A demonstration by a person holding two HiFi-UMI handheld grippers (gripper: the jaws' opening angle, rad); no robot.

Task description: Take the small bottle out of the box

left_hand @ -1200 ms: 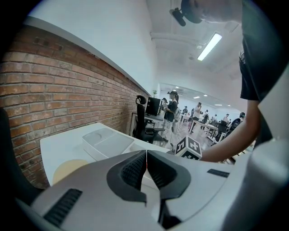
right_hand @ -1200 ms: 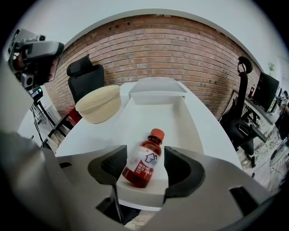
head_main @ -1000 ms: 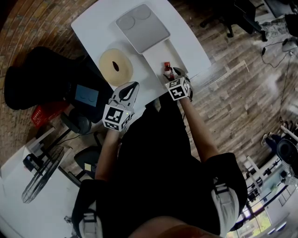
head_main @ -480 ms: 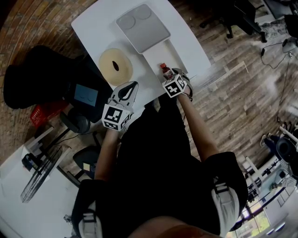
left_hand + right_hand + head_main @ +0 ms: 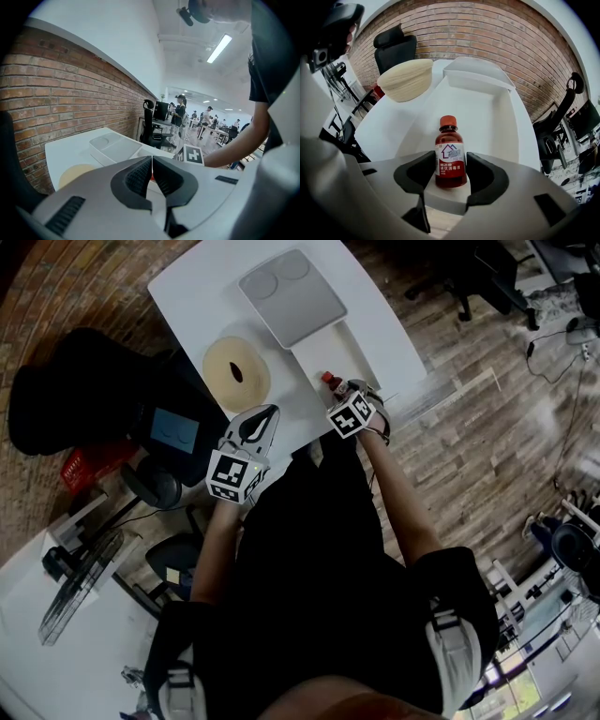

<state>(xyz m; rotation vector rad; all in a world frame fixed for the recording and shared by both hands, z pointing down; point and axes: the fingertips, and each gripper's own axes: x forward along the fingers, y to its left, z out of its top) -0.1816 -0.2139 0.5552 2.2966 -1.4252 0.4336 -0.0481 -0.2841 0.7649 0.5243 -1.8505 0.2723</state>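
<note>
- small bottle (image 5: 450, 157): stands upright on the floor of the white box (image 5: 328, 338), at the box's near end, close to the worktop's near edge.
- Bottle's long axis is vertical, with the orange-red cap (image 5: 448, 121) up and the base down on the box floor. The label (image 5: 449, 153) faces the right gripper's camera.
- right gripper (image 5: 451, 164): points steeply down over the near edge of the worktop (image 5: 192, 296), one jaw on each side of the bottle's lower body.
- Right jaws have just been closing. The pads sit against the sides of the label with no gap visible. The spread is fairly wide and the bottle is in the grip.
- In the head view the right gripper's marker cube (image 5: 352, 415) covers most of the bottle, so only the cap end shows past it.
- left gripper (image 5: 152, 159): jaws together, nothing between them. It hangs over the worktop's near edge, left of the box and well apart from the bottle.
- Box: its long axis runs from the near edge towards the far edge. The grey lid (image 5: 291, 296), with two round recesses, lies at the box's far end. I can't tell whether it only touches the box or overlaps it.
- beige round piece (image 5: 236, 373): lies on the worktop just left of the box, between the lid and the left gripper. It touches neither gripper.
</note>
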